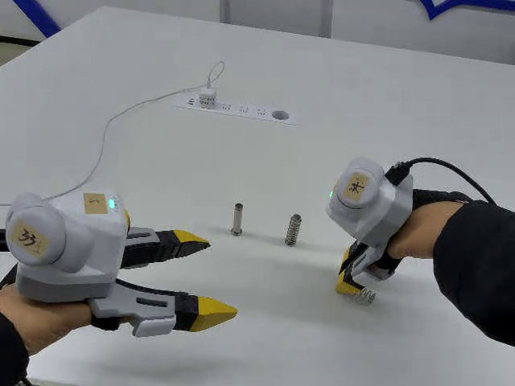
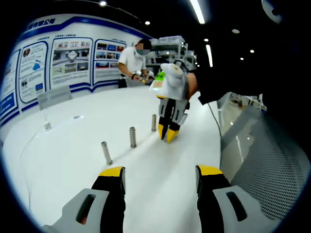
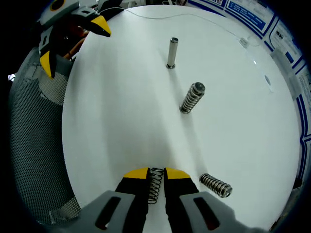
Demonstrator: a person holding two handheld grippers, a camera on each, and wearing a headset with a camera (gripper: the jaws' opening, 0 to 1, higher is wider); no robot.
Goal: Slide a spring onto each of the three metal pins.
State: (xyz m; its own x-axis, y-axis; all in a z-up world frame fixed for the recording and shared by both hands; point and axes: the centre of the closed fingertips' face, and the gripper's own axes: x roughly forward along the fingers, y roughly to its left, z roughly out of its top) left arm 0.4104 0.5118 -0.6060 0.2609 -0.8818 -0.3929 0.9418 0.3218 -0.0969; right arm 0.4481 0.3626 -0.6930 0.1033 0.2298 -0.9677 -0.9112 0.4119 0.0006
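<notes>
A bare metal pin (image 1: 237,219) stands on the white table (image 1: 265,305), with a spring-covered pin (image 1: 294,230) to its right. My right gripper (image 1: 352,285) points down at the table, shut on a loose spring (image 3: 154,184) that lies between its yellow tips; the spring's end (image 1: 366,296) pokes out beside the tips. Just right of those tips, the right gripper view shows a third pin wearing a spring (image 3: 215,185). My left gripper (image 1: 205,273) hovers at lower left, open and empty, aimed along the row of pins (image 2: 106,153).
A white power strip (image 1: 237,107) with a plugged-in charger (image 1: 208,98) and its cable lies at the far side of the table. A perforated metal panel (image 2: 262,160) runs along the table's edge. A person (image 2: 131,60) stands in the background.
</notes>
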